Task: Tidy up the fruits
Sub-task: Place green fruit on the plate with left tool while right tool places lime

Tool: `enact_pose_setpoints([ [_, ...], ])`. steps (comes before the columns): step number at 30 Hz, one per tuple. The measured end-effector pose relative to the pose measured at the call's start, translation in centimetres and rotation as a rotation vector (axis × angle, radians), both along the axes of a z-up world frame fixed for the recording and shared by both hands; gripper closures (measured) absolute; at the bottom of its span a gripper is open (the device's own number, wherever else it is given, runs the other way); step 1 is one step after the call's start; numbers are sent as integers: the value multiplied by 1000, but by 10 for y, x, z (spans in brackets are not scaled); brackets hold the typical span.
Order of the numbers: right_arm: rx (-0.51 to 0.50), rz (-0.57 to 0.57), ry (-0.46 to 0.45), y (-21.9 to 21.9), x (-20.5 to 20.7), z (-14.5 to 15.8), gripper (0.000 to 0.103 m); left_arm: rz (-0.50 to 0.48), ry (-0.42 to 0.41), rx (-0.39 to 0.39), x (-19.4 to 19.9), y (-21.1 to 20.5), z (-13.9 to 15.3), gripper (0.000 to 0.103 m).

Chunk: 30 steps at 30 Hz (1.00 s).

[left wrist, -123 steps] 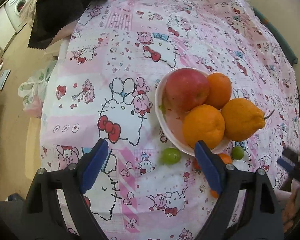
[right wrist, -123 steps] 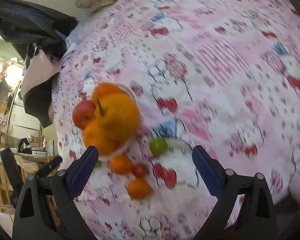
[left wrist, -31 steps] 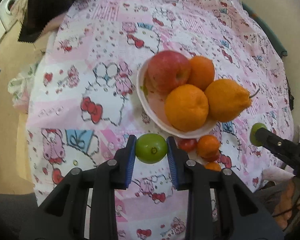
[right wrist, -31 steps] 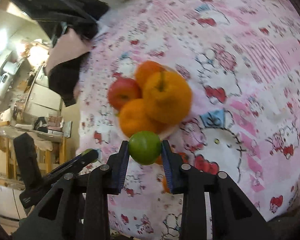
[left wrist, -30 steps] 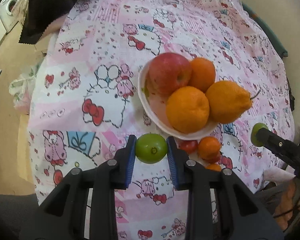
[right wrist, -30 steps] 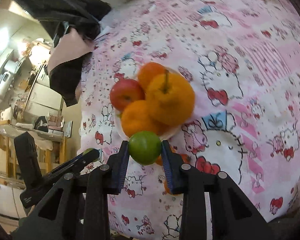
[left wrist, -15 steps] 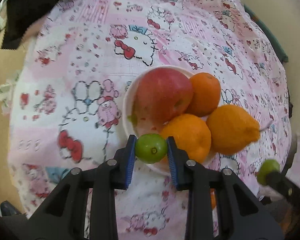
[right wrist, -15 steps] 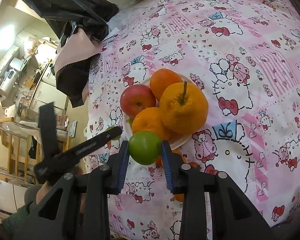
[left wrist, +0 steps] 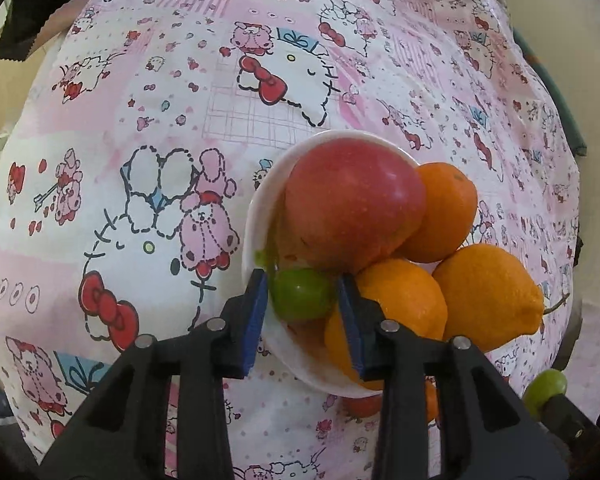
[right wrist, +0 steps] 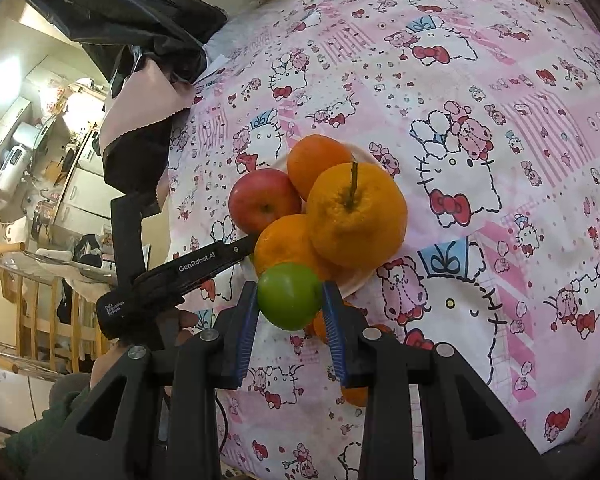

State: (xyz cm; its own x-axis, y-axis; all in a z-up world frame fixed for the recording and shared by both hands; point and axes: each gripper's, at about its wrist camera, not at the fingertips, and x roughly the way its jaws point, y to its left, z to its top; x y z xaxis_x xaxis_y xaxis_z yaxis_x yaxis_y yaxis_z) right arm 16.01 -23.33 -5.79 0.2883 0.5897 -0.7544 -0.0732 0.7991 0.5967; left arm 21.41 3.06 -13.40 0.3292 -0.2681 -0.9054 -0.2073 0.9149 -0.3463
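A white bowl [left wrist: 256, 216] holds a red apple [left wrist: 352, 204], two oranges [left wrist: 444, 212] and a large knobbly orange citrus [left wrist: 488, 296]. My left gripper [left wrist: 302, 280] reaches into the bowl's near left side. Its jaws are opening around a small green fruit [left wrist: 300, 294] that rests against the apple, and the pads still touch its sides. In the right wrist view my right gripper [right wrist: 290, 292] is shut on a second green fruit [right wrist: 288, 296], held in the air just in front of the bowl [right wrist: 356, 284]. The left gripper [right wrist: 204, 264] comes in there from the left.
A pink cartoon-cat cloth [left wrist: 140, 128] covers the table. A small red fruit [left wrist: 364, 406] and a small orange [right wrist: 356, 396] lie on it beside the bowl. A black and pink cloth [right wrist: 140, 120] hangs at the far corner. A person's hand [right wrist: 112, 360] holds the left gripper.
My left gripper moved forward and down with its green fruit, from above the cloth into the bowl, and its jaws have spread slightly. The right gripper kept still with its fruit.
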Motion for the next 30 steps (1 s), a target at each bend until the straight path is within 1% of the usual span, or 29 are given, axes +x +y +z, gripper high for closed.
enact_pose_setpoints([
  [1, 0, 2, -1, 1, 0, 1, 69, -2, -2, 2, -1, 0, 2, 66],
  [2, -1, 4, -4, 1, -1, 1, 69, -1, -5, 13, -4, 0, 6, 59],
  [3, -2, 5, -8, 1, -1, 2, 69, 7, -3, 28, -8, 2, 10, 41],
  [4, 0, 7, -12, 1, -2, 3, 69, 18, -9, 25, -13, 6, 16, 27],
  [5, 5, 9, -14, 1, -2, 4, 69, 32, -20, 13, -19, 9, 24, 25],
  [6, 9, 12, -15, 2, -2, 4, 69, 42, -29, 9, -24, 12, 32, 24],
  [7, 10, 17, -14, 3, -2, 4, 69, 46, -31, 29, -29, 13, 39, 24],
  [8, 12, 22, -9, 4, -2, 3, 69, 41, -31, 71, -35, 13, 46, 24],
  [9, 19, 32, 1, 7, -1, 3, 69, 30, -34, 128, -40, 12, 52, 24],
  [11, 26, 48, 1, 14, 1, 4, 69, 7, -45, 261, -54, 10, 62, 24],
  [12, 18, 58, -6, 18, 3, 7, 69, 8, -52, 287, -60, 13, 65, 24],
  [13, 5, 67, -12, 23, 6, 9, 69, 14, -58, 293, -66, 15, 68, 24],
  [16, -38, 85, -31, 37, 20, 18, 69, 41, -69, 250, -74, 23, 71, 24],
  [18, -70, 93, -35, 45, 33, 20, 69, 38, -81, 258, -73, 21, 73, 24],
  [20, -130, 101, -38, 56, 50, 19, 69, 38, -93, 277, -73, 19, 75, 24],
  [22, -175, 114, -22, 66, 66, 13, 69, 44, -94, 273, -71, 18, 76, 24],
  [25, -229, 137, 1, 83, 85, 2, 69, 74, -81, 233, -67, 19, 72, 24],
  [26, -258, 150, 3, 88, 90, -2, 69, 82, -74, 230, -66, 18, 69, 24],
  [30, -398, 210, 14, 111, 101, -20, 69, 76, -64, 253, -61, 15, 65, 24],
])
